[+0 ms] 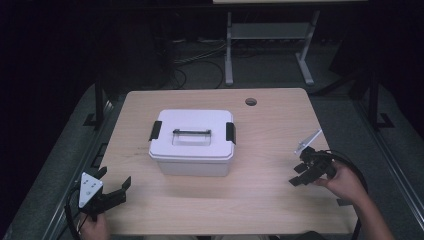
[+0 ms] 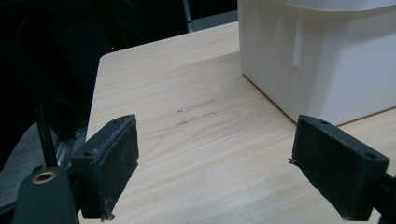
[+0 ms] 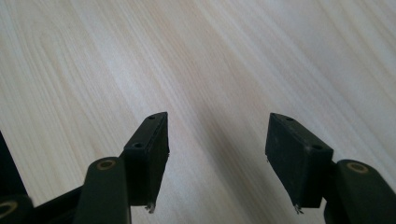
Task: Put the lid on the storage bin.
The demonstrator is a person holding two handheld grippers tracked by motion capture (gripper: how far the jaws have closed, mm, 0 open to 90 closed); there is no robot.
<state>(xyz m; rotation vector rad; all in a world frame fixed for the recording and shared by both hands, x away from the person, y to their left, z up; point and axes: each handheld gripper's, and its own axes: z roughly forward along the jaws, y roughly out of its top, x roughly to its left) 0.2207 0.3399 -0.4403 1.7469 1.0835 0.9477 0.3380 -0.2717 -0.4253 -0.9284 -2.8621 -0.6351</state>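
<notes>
A white lidded box (image 1: 192,142) with a handle on top and black latches at both ends stands in the middle of the light wooden table (image 1: 260,200). My left gripper (image 1: 114,178) rests near the table's front left corner, open, empty, aimed toward the box. In the left gripper view the box's white wall (image 2: 327,60) rises beyond the wide-apart jaws of that gripper (image 2: 233,165). My right gripper (image 1: 298,175) hangs low over the right side of the table, open and empty. In the right gripper view its gripper (image 3: 217,154) has bare table (image 3: 201,60) below it.
A round cable hole (image 1: 251,101) sits near the table's far right edge. Beyond the table is a dark floor with cables and the metal legs of another table (image 1: 228,60). The table's left edge (image 2: 95,88) drops to dark floor.
</notes>
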